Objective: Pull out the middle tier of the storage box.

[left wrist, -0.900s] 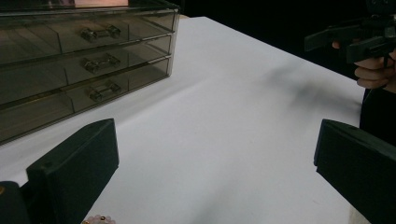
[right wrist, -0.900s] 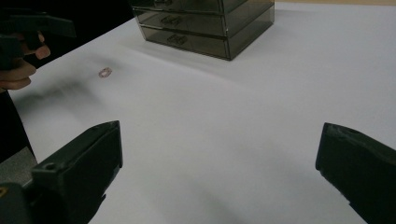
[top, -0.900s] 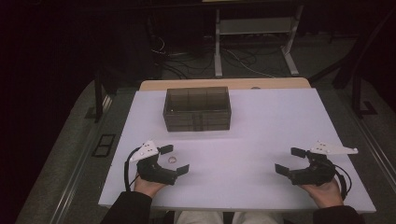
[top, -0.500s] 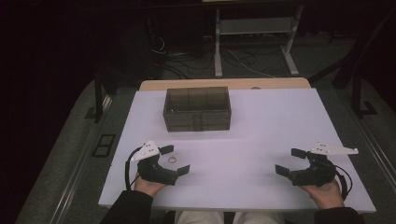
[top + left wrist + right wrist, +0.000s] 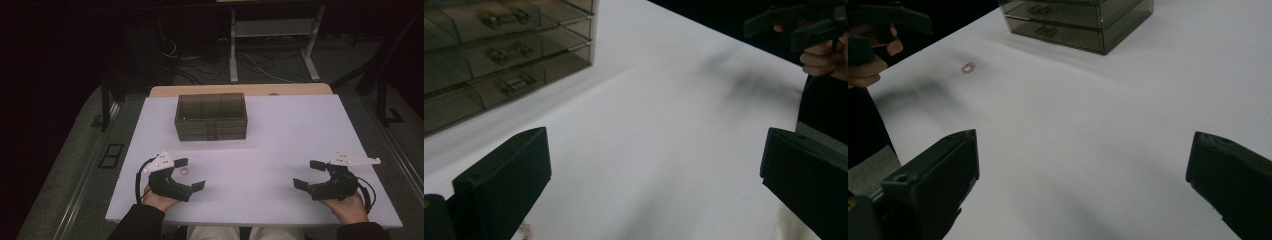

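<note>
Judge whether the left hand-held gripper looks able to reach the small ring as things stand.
Probably yes: the left hand-held gripper is open and the small ring lies on the bare table between its jaws, nothing in the way.

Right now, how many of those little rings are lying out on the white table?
1. The small silvery metal ring lies on the white table between the open jaws of the left claw. The smoky plastic drawer box may hide more.
</note>
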